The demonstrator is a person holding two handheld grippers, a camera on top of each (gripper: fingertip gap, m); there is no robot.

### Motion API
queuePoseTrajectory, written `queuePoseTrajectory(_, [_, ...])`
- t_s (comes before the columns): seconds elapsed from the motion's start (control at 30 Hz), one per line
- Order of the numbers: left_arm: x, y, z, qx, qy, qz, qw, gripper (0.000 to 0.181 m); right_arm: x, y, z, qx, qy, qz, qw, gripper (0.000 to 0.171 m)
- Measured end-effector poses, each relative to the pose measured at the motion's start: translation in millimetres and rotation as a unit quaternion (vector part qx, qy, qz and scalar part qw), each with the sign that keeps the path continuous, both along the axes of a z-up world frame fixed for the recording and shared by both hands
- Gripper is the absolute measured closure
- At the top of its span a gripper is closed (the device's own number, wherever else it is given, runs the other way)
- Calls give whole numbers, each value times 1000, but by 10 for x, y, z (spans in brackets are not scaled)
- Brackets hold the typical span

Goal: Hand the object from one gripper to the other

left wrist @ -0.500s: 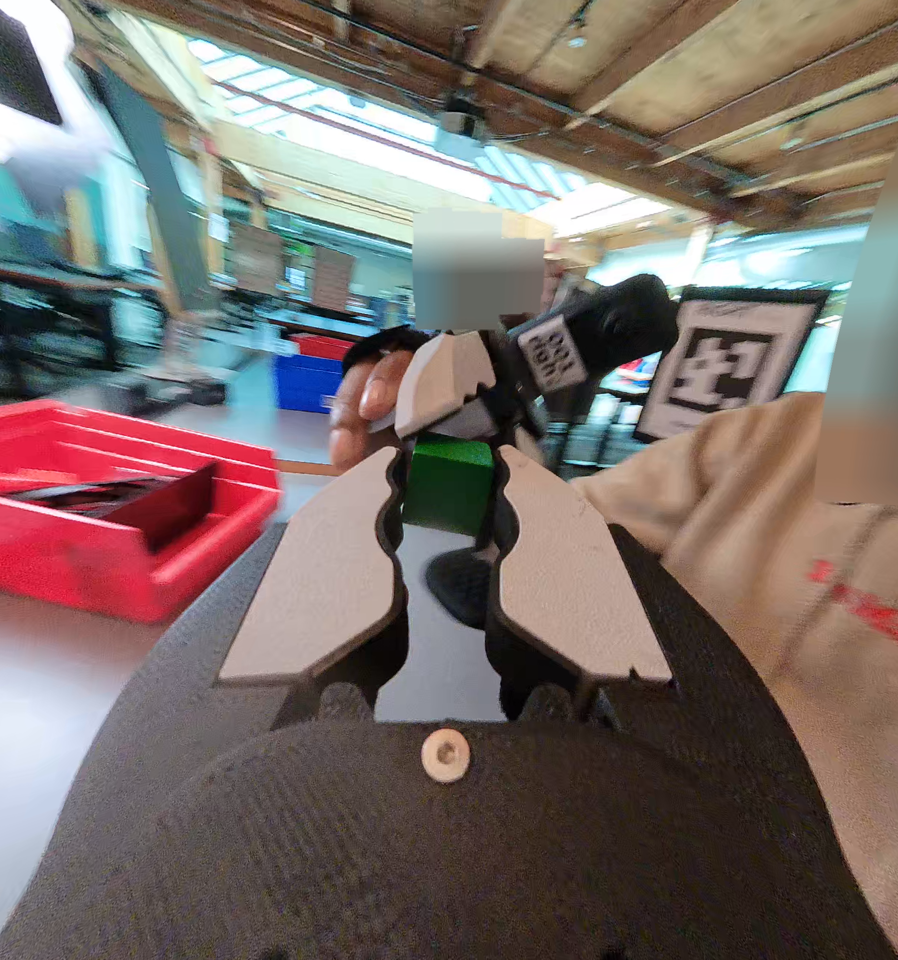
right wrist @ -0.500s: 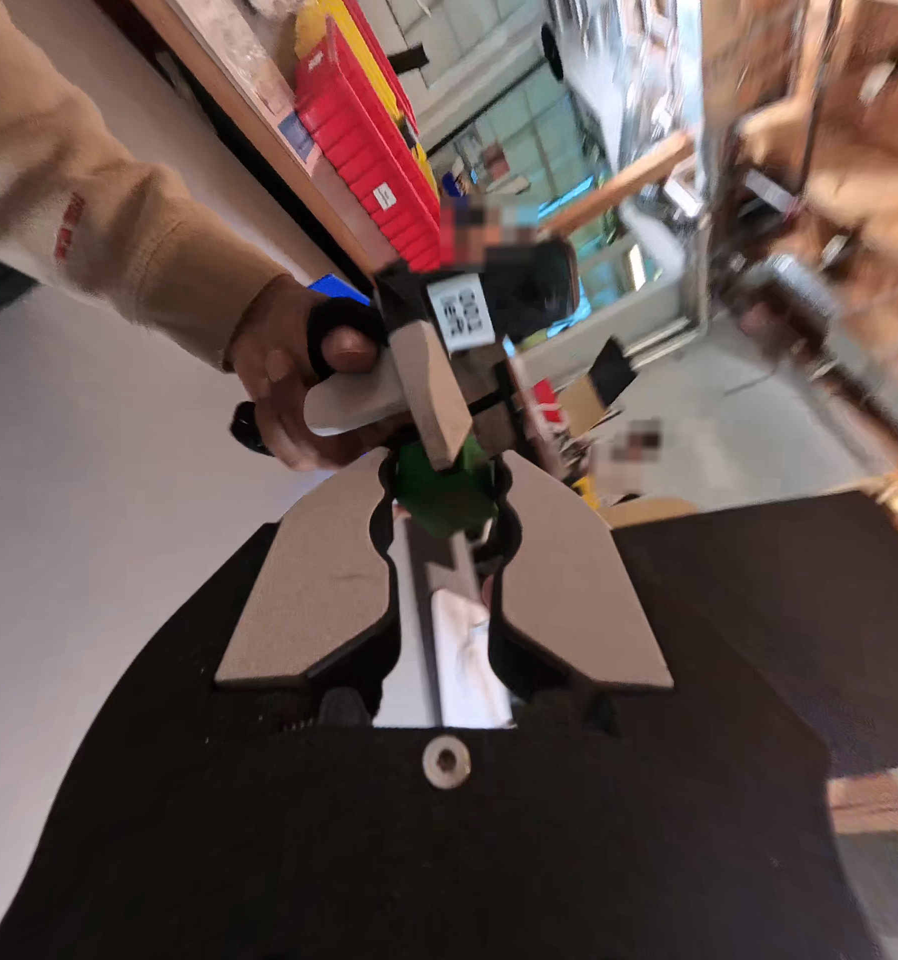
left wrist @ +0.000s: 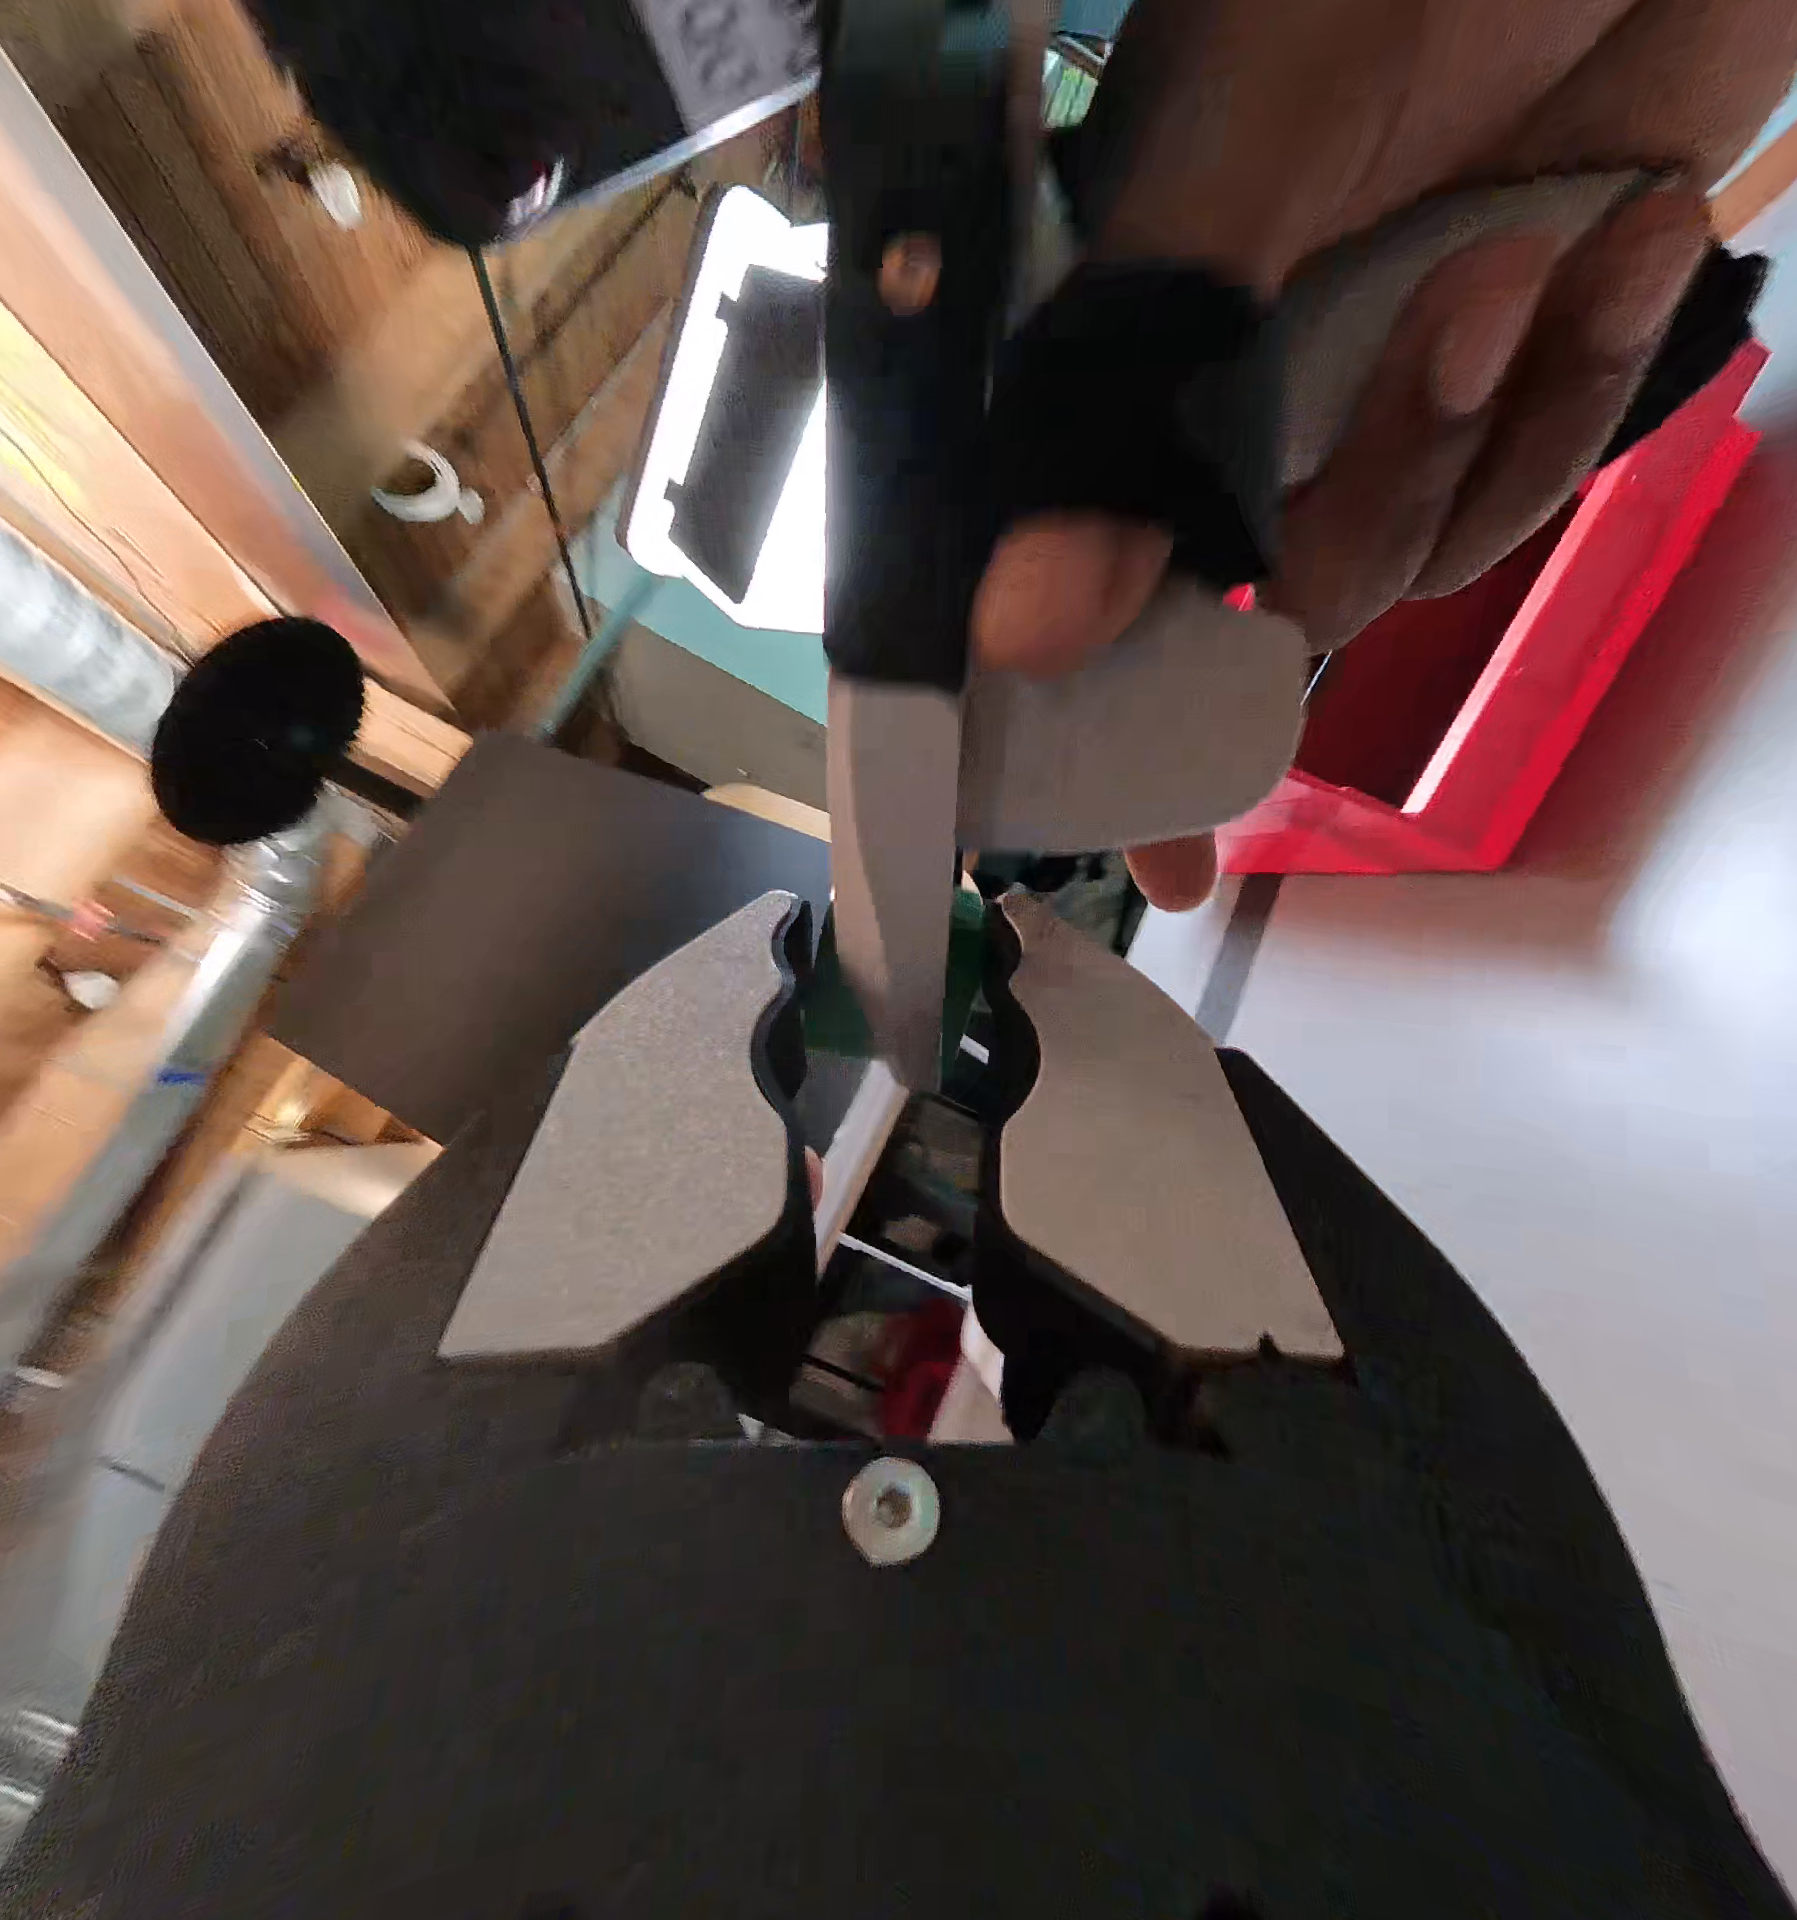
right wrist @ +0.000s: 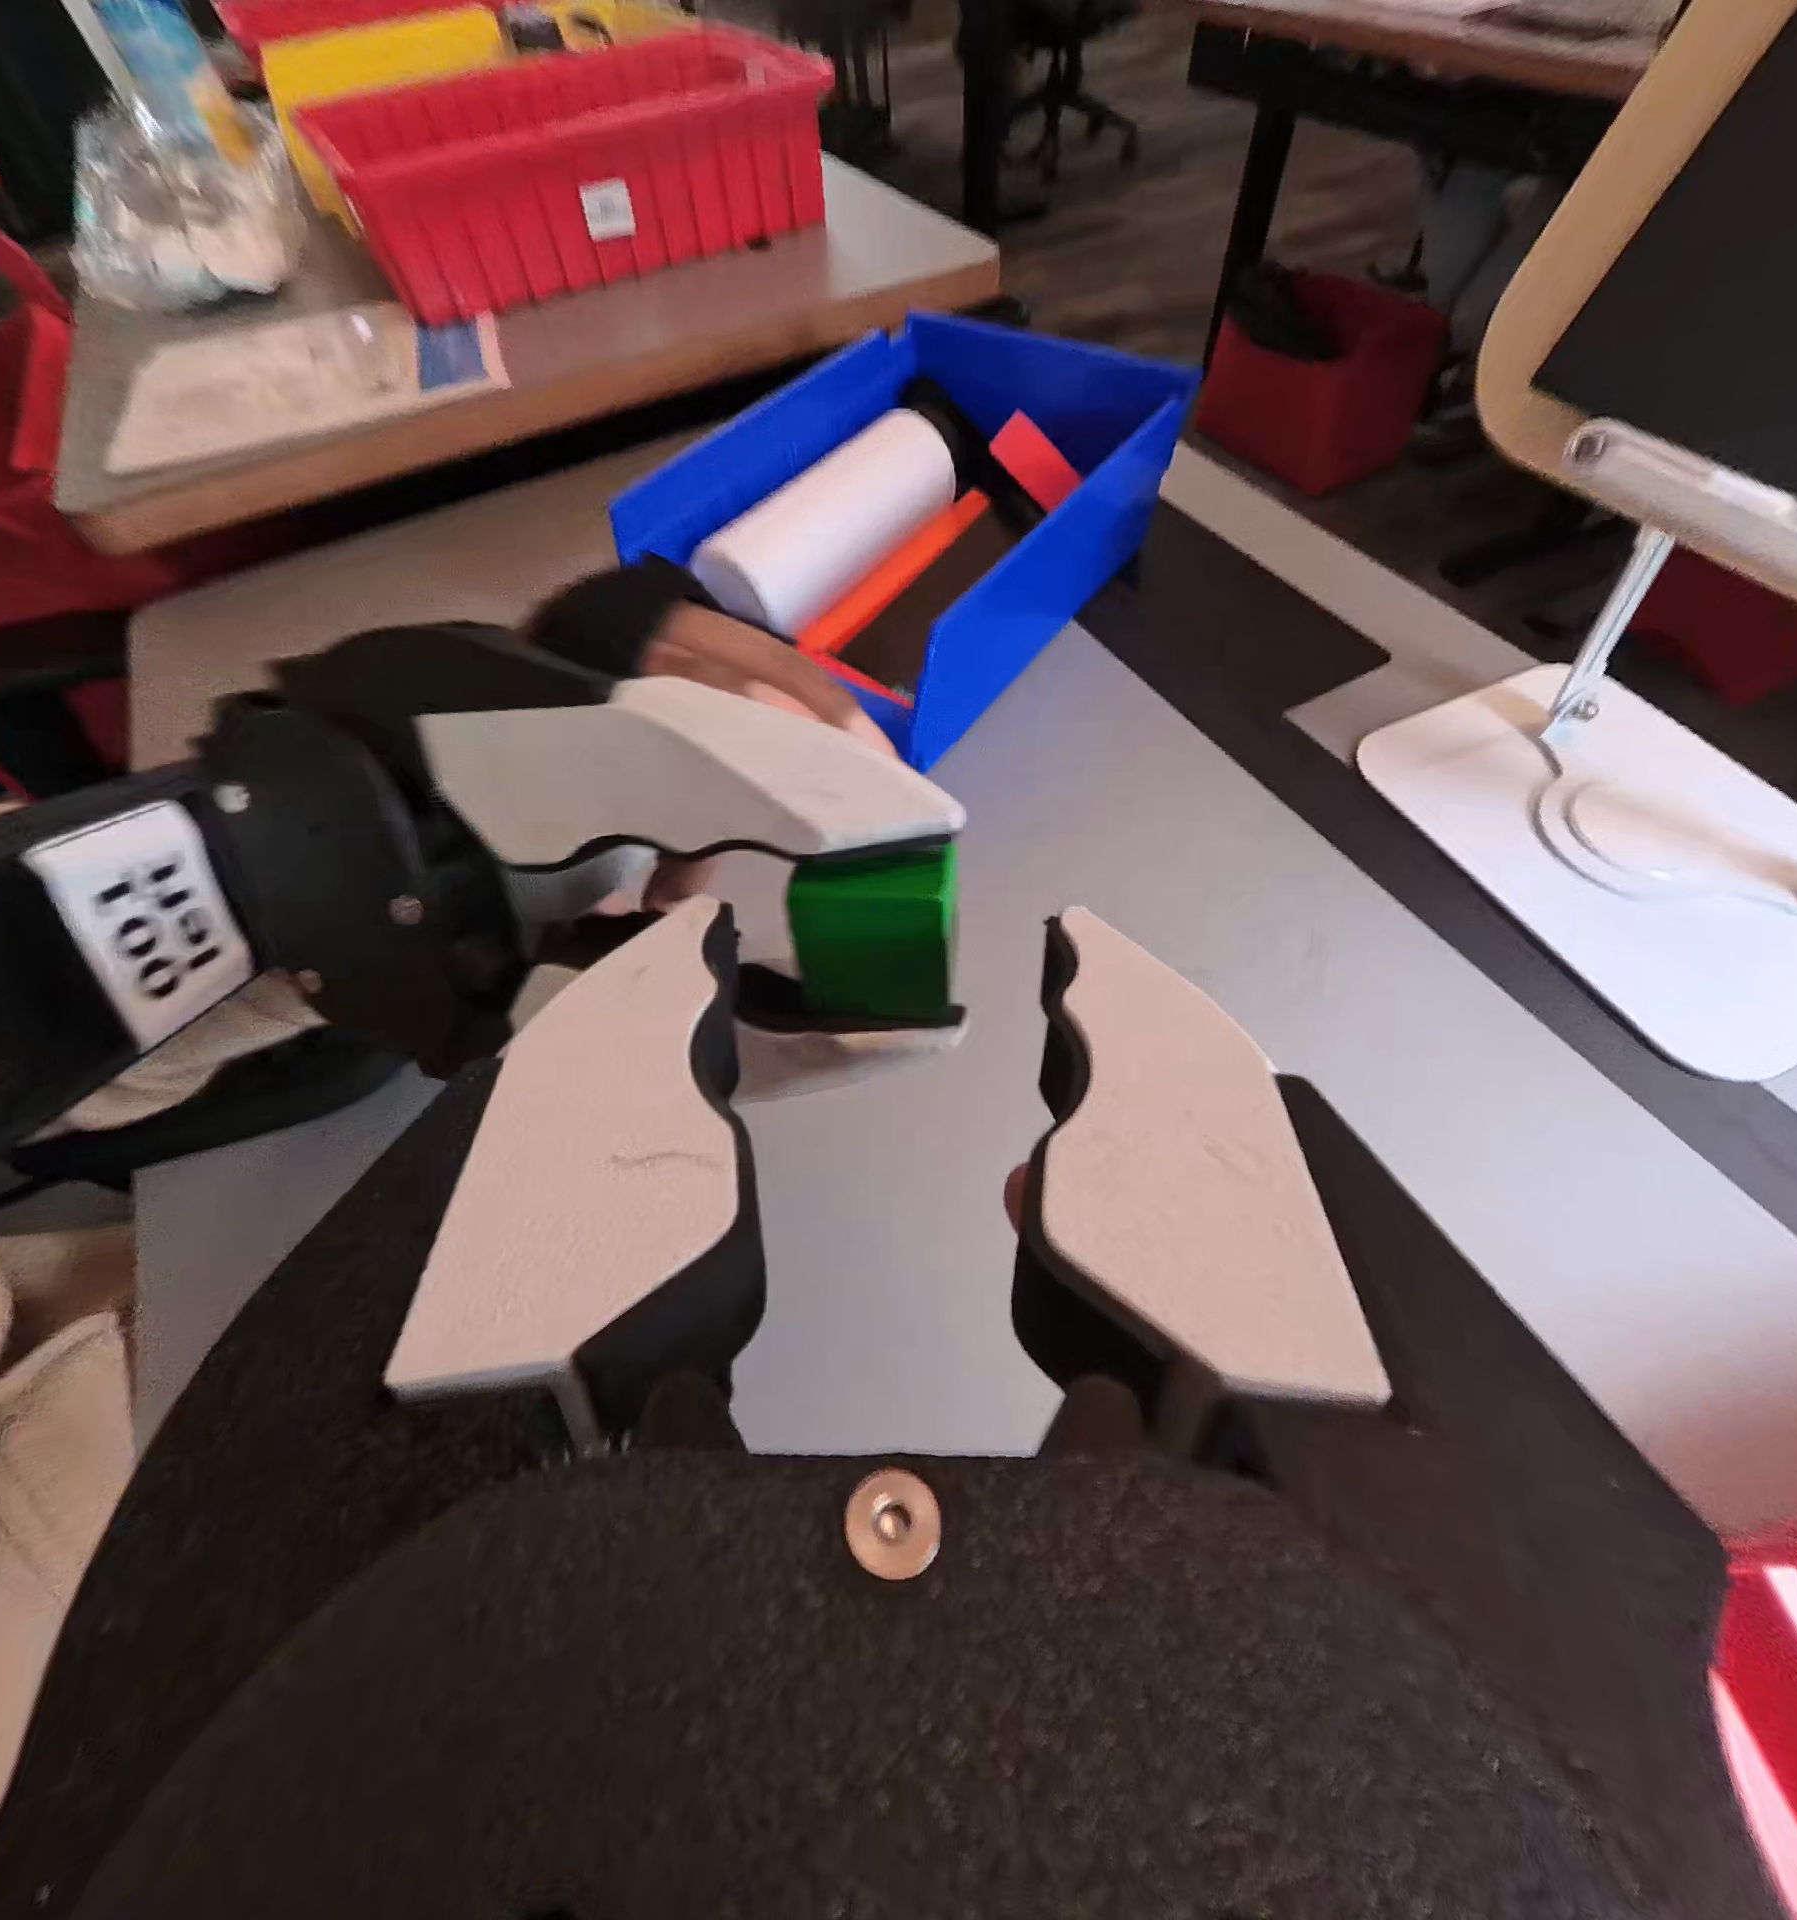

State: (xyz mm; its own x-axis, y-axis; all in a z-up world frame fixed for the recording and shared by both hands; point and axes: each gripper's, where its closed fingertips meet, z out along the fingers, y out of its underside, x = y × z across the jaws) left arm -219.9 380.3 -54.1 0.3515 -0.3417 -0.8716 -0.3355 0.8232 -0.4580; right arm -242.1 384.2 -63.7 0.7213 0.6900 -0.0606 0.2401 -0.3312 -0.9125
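- Left hand-held gripper [left wrist: 889, 935]: clenched tight on the green block [right wrist: 868, 945].
- In the right wrist view, one grey finger [right wrist: 686, 769] flat on top of the green block, the other finger under it.
- Green block up in the air above the grey counter [right wrist: 1237, 1039], not touching it.
- Right hand-held gripper [right wrist: 894, 920]: released, fingers spread wide, a clear gap on each side of the green block.
- Right tips just in front of the green block, not touching it; left tip closer to the green block than the right tip.
- In the left wrist view, only thin strips of the green block showing, with a grey finger of the right hand-held gripper crossing in front of it.
- A person's hand [left wrist: 1393, 364] around the right hand-held gripper, above the green block in that view.
- Blue bin [right wrist: 1039, 582] behind the green block, on the counter, with a white roll [right wrist: 832, 509] and an orange stick [right wrist: 894, 582] inside.
- White screen stand [right wrist: 1600, 862] to the right of the green block, well apart from it.
- Red basket [right wrist: 582, 177] far behind the green block, on another table.
- Left wrist view very blurry, so hard to tell much else behind the green block there.
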Motion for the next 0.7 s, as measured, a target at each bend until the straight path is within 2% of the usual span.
queuePoseTrajectory(0.03, [7,-14,-11,23,6,6,1000,151,1,19,-62,-2,-12,3,1000,125])
queuePoseTrajectory(0.07, [6,-5,-18,32,9,9,999,152,-42,-7,-55,11,-10,27,1000,142])
queuePoseTrajectory(0.1, [-1,-9,-10,22,5,-5,1000,151,-47,-2,-24,31,-11,33,999,143])
queuePoseTrajectory(0.17, [-11,-47,3,-83,-7,-75,994,132,-19,-6,76,109,-44,52,992,143])
queuePoseTrajectory(0.2, [-20,-66,21,-166,-15,-120,979,129,32,9,152,161,-66,49,984,143])
queuePoseTrajectory(0.23, [-31,-121,39,-258,-21,-179,949,128,77,9,228,220,-92,48,970,143])
queuePoseTrajectory(0.27, [-58,-187,88,-354,-33,-242,903,126,92,-26,317,288,-115,54,949,143])
queuePoseTrajectory(0.33, [-146,-290,243,-516,-61,-357,776,127,67,-148,472,425,-159,62,889,143])
queuePoseTrajectory(0.43, [-245,-326,381,-656,-71,-450,602,125,-21,-267,593,579,-260,29,772,143])
queuePoseTrajectory(0.47, [-281,-350,416,-678,-70,-476,556,125,-88,-313,595,610,-285,27,739,143])
queuePoseTrajectory(0.5, [-312,-380,440,-691,-64,-497,521,132,-149,-339,582,626,-301,26,719,143])
queuePoseTrajectory(0.53, [-343,-431,447,-695,-50,-515,499,138,-201,-362,573,638,-312,24,703,143])
queuePoseTrajectory(0.57, [-361,-496,426,-695,-28,-523,492,144,-241,-385,577,654,-320,19,685,143])
queuePoseTrajectory(0.6, [-347,-529,386,-690,-11,-516,507,149,-266,-390,567,661,-329,16,674,143])
queuePoseTrajectory(0.63, [-322,-511,361,-676,-13,-501,540,150,-280,-373,539,657,-334,19,676,143])
queuePoseTrajectory(0.7, [-284,-422,321,-628,-28,-456,630,152,-218,-274,493,616,-323,26,718,143])
